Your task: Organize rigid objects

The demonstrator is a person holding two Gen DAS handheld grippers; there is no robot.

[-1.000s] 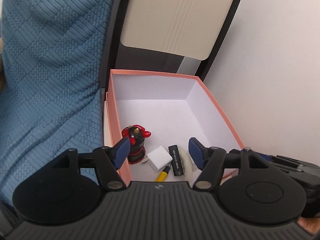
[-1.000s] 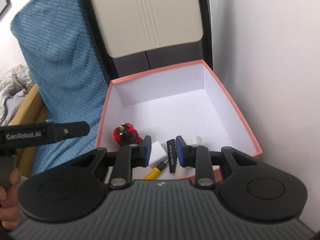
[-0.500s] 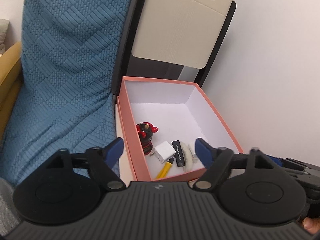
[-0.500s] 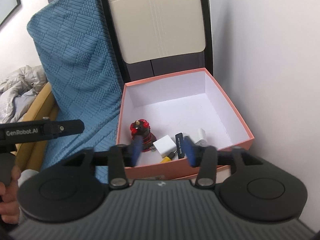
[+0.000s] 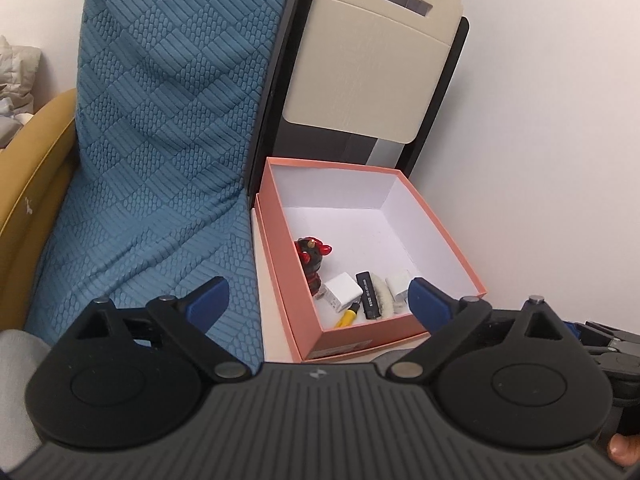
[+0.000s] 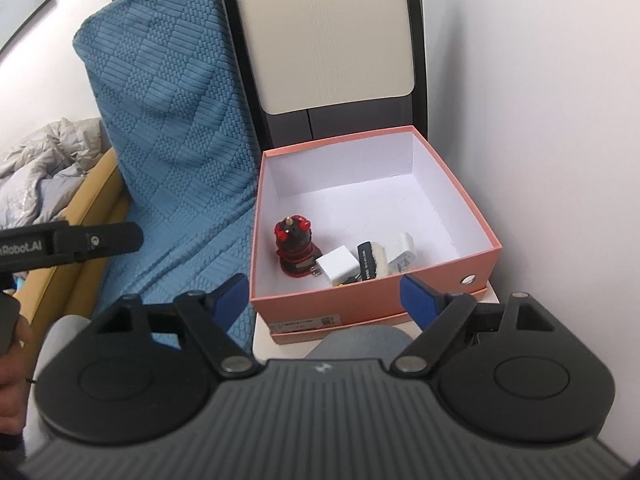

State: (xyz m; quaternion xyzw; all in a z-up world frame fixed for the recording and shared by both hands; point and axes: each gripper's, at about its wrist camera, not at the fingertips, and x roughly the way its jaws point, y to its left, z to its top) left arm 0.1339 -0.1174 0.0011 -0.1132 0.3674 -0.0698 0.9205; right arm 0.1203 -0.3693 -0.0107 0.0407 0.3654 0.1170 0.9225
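Hovering before box [image 6: 372, 300]: left tool [image 5: 316, 296] and right tool [image 6: 324, 294], both spread wide, empty. Inside, near front wall: figurine [image 6: 294, 248], charger [image 6: 339, 266], black stick [image 6: 366, 260], plug [image 6: 402, 254].

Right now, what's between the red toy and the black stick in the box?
A white charger cube lies between the red toy and black stick, clearest in the right wrist view.

Black claw [image 6: 322, 294] (blue pads [image 6: 416, 296]), ribbed body.
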